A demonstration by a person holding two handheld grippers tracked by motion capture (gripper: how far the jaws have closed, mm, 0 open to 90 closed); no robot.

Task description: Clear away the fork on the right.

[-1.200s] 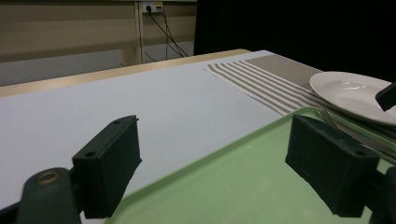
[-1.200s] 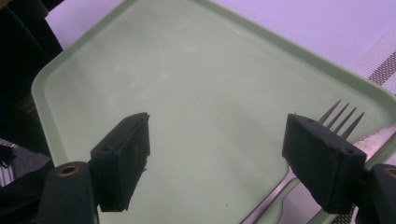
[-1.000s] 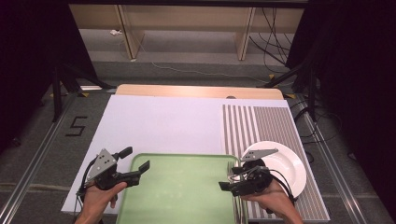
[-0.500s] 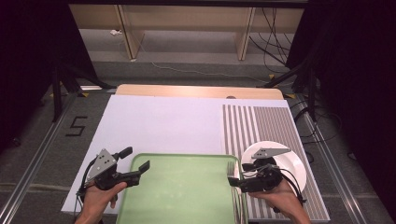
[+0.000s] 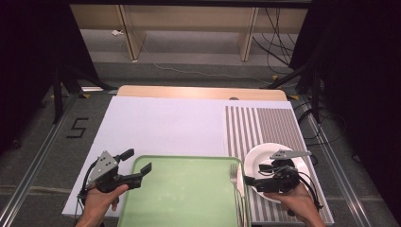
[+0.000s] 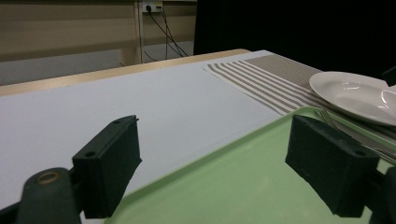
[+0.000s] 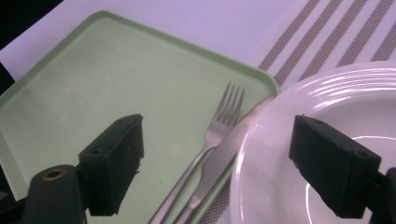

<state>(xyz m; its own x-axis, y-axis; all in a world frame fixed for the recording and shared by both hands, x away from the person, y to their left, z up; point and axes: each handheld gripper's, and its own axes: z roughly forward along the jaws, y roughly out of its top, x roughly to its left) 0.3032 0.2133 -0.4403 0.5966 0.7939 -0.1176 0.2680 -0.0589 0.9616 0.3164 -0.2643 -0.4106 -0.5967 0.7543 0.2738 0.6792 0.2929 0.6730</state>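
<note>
Hovering over the near edge of the white plate (image 5: 276, 165), the right gripper (image 5: 249, 180) has its jaws spread wide with nothing between them. In the right gripper view they straddle the fork (image 7: 212, 135) and the knife (image 7: 224, 149), which lie side by side along the right rim of the green tray (image 5: 184, 189); the knife sits right against the plate's edge, perhaps partly under it. That aim suggests the cutlery is what the person means to lift next, probably toward the striped placemat (image 5: 255, 125), where the plate already rests. The left gripper (image 5: 144, 171) waits at the tray's far left corner, jaws likewise parted and empty, seemingly ready to steady the tray or simply keeping clear.
</note>
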